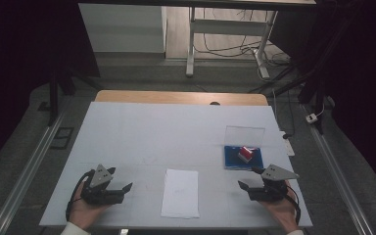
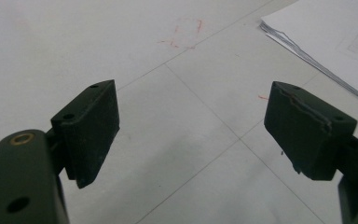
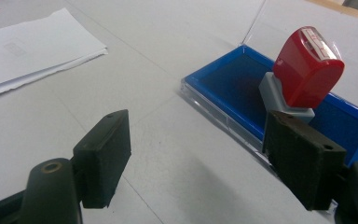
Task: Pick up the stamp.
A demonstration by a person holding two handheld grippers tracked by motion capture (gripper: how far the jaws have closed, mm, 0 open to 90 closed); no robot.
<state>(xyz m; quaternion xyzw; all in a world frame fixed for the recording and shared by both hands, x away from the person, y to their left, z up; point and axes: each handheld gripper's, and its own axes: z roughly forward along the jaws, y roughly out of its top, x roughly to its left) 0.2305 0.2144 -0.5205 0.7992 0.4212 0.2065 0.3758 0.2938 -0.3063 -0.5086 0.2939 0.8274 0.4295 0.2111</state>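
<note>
The stamp [image 3: 307, 67] is seen upright on the blue pad [image 3: 233, 86], just ahead of the released right tool [image 3: 200, 154]; the left tool [image 2: 191, 126], also released, is well apart.

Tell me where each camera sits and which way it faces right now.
High view: above the person's side, facing forward and down on the table; both hands and tools show.
Left gripper view: on the left tool, facing the paper; open jaws show.
Right gripper view: on the right tool, facing the stamp on the ink pad; open jaws show.
Shared: both gripper views show the paper.
</note>
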